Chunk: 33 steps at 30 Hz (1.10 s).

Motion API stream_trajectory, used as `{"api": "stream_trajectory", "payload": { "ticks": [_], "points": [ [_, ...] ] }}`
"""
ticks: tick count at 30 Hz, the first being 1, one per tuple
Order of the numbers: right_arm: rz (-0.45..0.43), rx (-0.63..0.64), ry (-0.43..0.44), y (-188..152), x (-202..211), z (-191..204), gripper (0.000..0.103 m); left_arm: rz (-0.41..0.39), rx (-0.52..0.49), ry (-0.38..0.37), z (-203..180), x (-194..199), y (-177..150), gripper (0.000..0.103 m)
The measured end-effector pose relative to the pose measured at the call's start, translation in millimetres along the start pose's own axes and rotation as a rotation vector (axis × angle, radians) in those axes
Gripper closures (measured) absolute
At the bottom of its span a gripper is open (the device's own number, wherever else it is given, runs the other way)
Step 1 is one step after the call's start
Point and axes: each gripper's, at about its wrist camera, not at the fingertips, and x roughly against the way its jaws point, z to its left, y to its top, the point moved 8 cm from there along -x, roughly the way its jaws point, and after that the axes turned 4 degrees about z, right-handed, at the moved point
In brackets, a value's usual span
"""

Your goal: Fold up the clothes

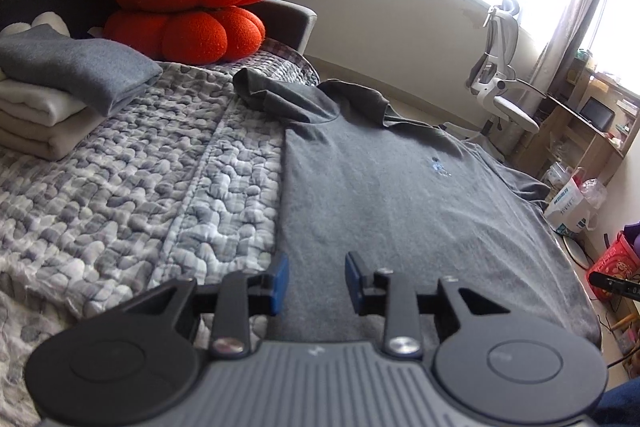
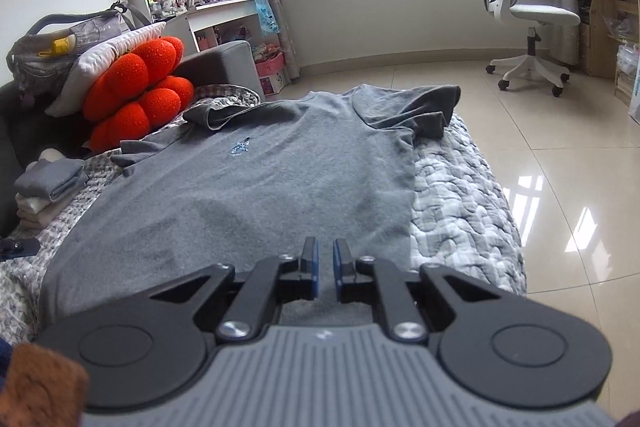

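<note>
A grey T-shirt [image 1: 380,187] lies spread flat, front up, on the quilted bed [image 1: 120,187], with a small blue emblem [image 1: 438,167] on its chest. Its sleeves are crumpled at the far end. My left gripper [image 1: 316,271] hovers over the shirt's near hem by its left edge, open, with nothing between the blue pads. In the right wrist view the same T-shirt [image 2: 260,187] stretches away from me. My right gripper [image 2: 326,261] hangs over the near hem close to the shirt's right edge. Its pads stand a narrow gap apart and hold nothing.
A stack of folded clothes [image 1: 60,95] sits on the bed at the left, with orange cushions [image 1: 188,7] and a pillow behind it. The bed's right edge [image 2: 480,207] drops to a tiled floor. A white office chair [image 2: 528,15] stands by the window.
</note>
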Motion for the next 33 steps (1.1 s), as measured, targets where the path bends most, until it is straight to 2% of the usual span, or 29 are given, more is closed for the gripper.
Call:
{"api": "stream_trajectory", "payload": {
  "ticks": [6,12,15,19,22,26,27,31,33],
  "points": [
    [0.065,-0.011,0.048,43,-49,12,0.090,0.028,-0.006,-0.023,-14,-37,39,0.070],
    [0.153,0.074,0.120,83,-119,44,0.090,0.037,-0.071,-0.029,-36,-86,73,0.066],
    [0.209,0.100,0.159,93,-157,65,0.090,0.071,-0.079,-0.030,-43,-113,86,0.066],
    [0.242,0.126,0.172,111,-201,84,0.090,0.095,-0.149,-0.036,-61,-142,107,0.065],
    [0.258,0.099,0.178,130,-233,89,0.090,0.128,-0.205,-0.080,-76,-164,122,0.058],
    [0.290,0.049,0.130,142,-276,80,0.090,0.187,-0.235,-0.110,-91,-200,136,0.058],
    [0.276,0.043,0.131,144,-284,80,0.090,0.198,-0.241,-0.118,-94,-210,140,0.058],
    [0.118,0.065,0.150,151,-302,80,0.090,0.235,-0.213,-0.132,-99,-251,154,0.058],
    [0.077,-0.003,0.182,151,-303,71,0.091,0.239,-0.187,-0.134,-101,-270,161,0.058]
  ]
}}
